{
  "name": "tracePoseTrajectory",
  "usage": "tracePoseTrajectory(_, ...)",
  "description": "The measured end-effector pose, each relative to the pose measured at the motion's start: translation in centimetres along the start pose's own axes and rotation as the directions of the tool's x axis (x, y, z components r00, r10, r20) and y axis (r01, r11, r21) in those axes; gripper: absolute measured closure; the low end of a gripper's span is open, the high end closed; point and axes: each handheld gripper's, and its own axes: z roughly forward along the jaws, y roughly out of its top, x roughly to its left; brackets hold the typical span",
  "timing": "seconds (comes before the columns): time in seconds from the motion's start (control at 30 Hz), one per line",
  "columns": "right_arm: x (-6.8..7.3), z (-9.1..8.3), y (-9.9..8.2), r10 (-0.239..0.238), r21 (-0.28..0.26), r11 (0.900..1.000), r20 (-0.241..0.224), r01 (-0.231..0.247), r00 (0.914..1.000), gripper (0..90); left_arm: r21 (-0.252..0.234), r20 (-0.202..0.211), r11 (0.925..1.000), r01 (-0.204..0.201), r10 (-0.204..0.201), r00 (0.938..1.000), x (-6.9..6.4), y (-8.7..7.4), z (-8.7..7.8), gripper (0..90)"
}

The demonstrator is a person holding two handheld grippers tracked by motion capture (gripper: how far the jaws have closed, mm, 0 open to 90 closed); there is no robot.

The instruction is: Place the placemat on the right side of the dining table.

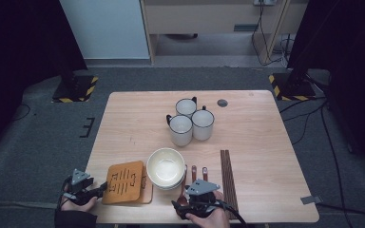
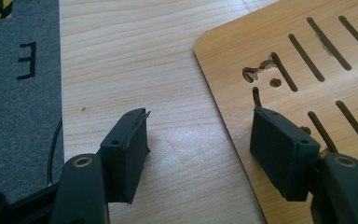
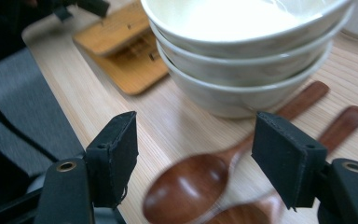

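Observation:
My left gripper stands open at the table's near left corner. Its jaws straddle the left edge of a slotted wooden trivet, one over the board and one over bare table, with neither pad pressing on it. Low over the dark wooden spoons at the near middle, my right gripper is open. The blurred bowl of one spoon lies below and between its jaws, untouched. A stack of three white bowls sits just beyond the spoons.
Three white mugs with dark rims cluster at the table's middle back. Dark chopsticks lie right of the spoons. A second trivet lies under the top one. The table's near edge and grey floor are close to both grippers.

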Motion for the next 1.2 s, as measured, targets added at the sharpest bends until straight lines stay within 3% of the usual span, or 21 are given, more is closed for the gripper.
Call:
tracePoseTrajectory(0.2,1.2,1.4,-0.9,0.007,0.000,1.0000,-0.016,-0.007,0.9998,32.0,-0.001,0.001,1.0000,0.004,-0.004,1.0000,0.0,0.0,0.0,35.5)
tracePoseTrajectory(0.8,4.0,3.9,-0.1,0.012,-0.045,0.9989,-0.031,-0.013,0.9994,32.8,-0.005,0.005,0.9999,0.010,-0.010,0.9999,0.1,-0.1,0.0,35.5)
tracePoseTrajectory(1.2,5.2,5.6,0.3,0.018,-0.058,0.9981,-0.049,-0.021,0.9986,34.2,-0.006,0.007,0.9999,0.009,-0.009,0.9999,0.1,-0.1,0.0,35.5)
